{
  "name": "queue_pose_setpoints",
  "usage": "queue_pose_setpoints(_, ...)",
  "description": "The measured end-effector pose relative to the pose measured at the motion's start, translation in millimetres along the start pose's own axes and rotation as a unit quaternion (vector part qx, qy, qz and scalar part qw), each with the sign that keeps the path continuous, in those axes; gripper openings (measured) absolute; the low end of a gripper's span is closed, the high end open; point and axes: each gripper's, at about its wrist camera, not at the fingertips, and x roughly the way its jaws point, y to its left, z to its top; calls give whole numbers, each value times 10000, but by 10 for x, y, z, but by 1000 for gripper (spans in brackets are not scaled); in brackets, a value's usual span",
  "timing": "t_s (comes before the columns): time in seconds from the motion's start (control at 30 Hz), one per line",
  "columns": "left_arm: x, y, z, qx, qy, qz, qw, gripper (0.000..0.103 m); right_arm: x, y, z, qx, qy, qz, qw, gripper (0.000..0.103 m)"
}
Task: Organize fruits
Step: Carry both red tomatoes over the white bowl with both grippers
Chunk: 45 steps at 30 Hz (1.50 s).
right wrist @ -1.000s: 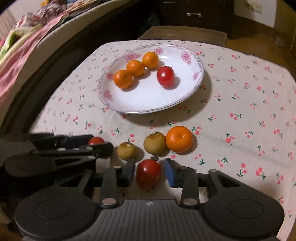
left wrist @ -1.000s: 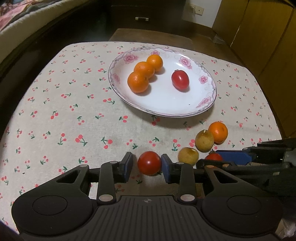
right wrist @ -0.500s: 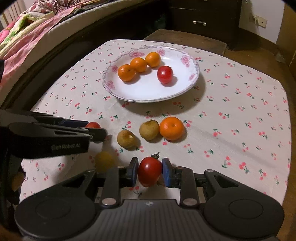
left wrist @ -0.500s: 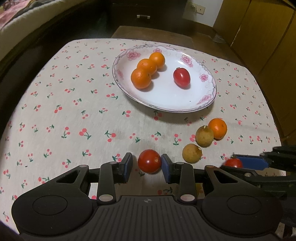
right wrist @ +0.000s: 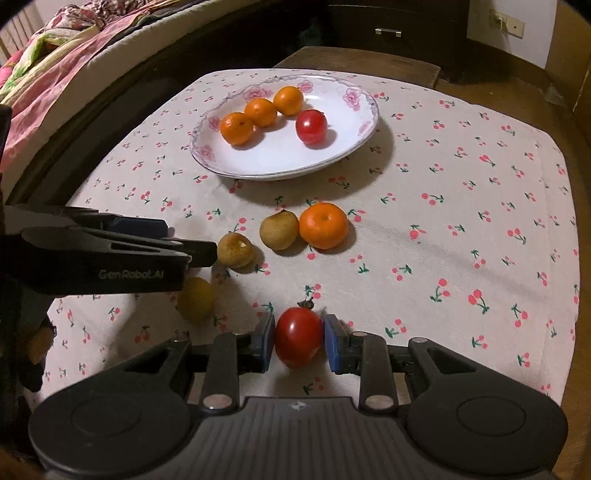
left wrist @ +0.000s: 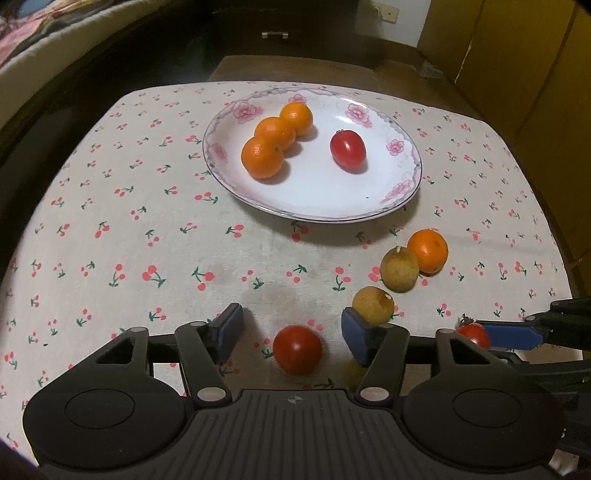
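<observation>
My left gripper (left wrist: 291,329) hangs low over the cherry-print tablecloth (left wrist: 122,236) with its jaws opening. A red tomato (left wrist: 297,349) lies between the blue pads, touching neither. My right gripper (right wrist: 299,341) is shut on a second tomato (right wrist: 298,341), which also shows at the right edge of the left wrist view as the tomato (left wrist: 472,332). The flowered white plate (left wrist: 402,192) holds three oranges (left wrist: 275,133) and a tomato (left wrist: 348,148). Loose on the cloth are an orange (right wrist: 323,225), two brownish fruits (right wrist: 279,229) (right wrist: 235,250) and a yellow fruit (right wrist: 195,297).
A bed with a pink blanket (right wrist: 48,62) runs along the left side. Beyond the table stand a wooden stool (right wrist: 354,62) and a dark dresser (right wrist: 388,22). Wooden cabinet doors (left wrist: 517,66) rise at the right. The table's edge drops off close to the right.
The left jaws have spread apart and let go of their tomato, which now sits lower between them. The right gripper, still gripping its tomato, has drawn a little away to the right.
</observation>
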Motion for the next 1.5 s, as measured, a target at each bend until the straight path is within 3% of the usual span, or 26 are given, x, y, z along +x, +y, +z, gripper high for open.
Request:
queue_pose_setpoints(0.17, -11, 37, 0, -23, -20, 40, 10000, 51, -27, 43, -26, -31, -144, -143, 9998, 29)
queue_pose_setpoints(0.53, -72, 35, -61, -44, 30, 6, 10000, 34, -11, 92, -41, -193, -71, -145, 9997, 28)
queue_pose_setpoints(0.87, -102, 21, -107, -38, 74, 65, 9999, 39, 4, 59, -29, -84, -81, -80, 9999, 28)
queue_pose_setpoints(1.0, -113, 36, -136, -64, 98, 74, 9999, 47, 5, 65, -27, -93, -98, -89, 9999, 28)
queue_pose_setpoints(1.13, -105, 26, -131, -43, 72, 135, 9999, 46, 4, 51, -24, -68, -106, -76, 9999, 28)
queue_pose_setpoints(1.23, -108, 3, -129, 9, 36, 213, 9998, 35, 5, 101, -29, -237, -101, -238, 9994, 28)
queue_pose_setpoints(1.5, -164, 12, -120, -35, 18, 187, 9998, 34, -46, 108, -15, -224, -137, -106, 9996, 27)
